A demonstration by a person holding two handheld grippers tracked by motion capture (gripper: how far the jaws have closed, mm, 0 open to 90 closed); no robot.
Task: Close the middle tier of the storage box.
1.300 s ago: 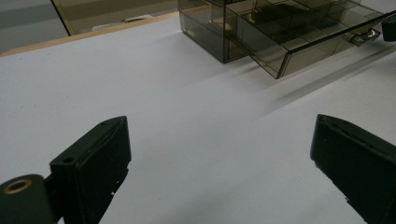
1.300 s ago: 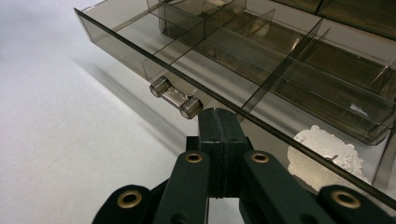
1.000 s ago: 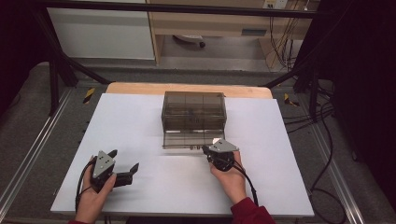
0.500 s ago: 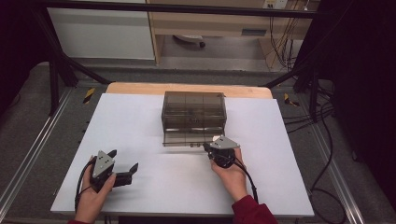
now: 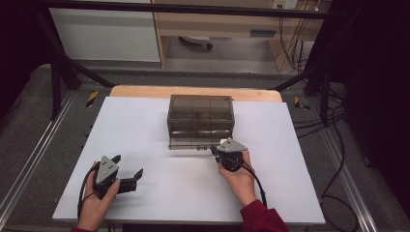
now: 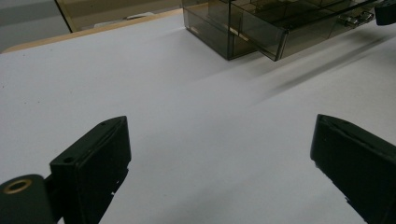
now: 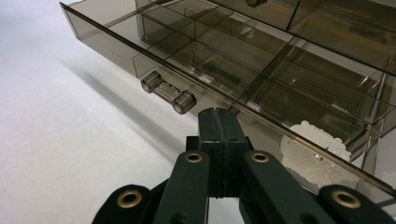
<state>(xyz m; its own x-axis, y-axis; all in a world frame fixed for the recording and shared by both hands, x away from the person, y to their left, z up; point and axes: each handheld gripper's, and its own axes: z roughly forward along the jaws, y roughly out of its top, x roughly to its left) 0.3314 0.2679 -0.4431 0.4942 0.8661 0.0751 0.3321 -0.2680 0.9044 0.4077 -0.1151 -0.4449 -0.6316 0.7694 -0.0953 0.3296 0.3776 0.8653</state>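
Observation:
A smoky see-through drawer box (image 5: 200,116) stands at the middle back of the white table (image 5: 145,125). Its bottom drawer (image 5: 191,143) sticks out a little toward me. My right gripper (image 5: 213,150) is shut with nothing between its jaws. In the right gripper view its tip (image 7: 218,116) sits against the drawer's front, just right of the clear handle (image 7: 168,93). My left gripper (image 5: 127,166) lies on the table at the front left, open and holding nothing. In the left gripper view, its jaws (image 6: 219,126) point across bare table toward the box (image 6: 261,23).
The drawer is split into several compartments, and one near my right gripper holds a pale silvery patch (image 7: 313,149). A wooden strip (image 5: 193,92) edges the table's far side. Cables (image 5: 333,121) and dark frame legs stand beyond the right edge.
My right gripper has edged slightly toward the box, and the drawer front looks a touch farther in. The left gripper has stayed where it was.

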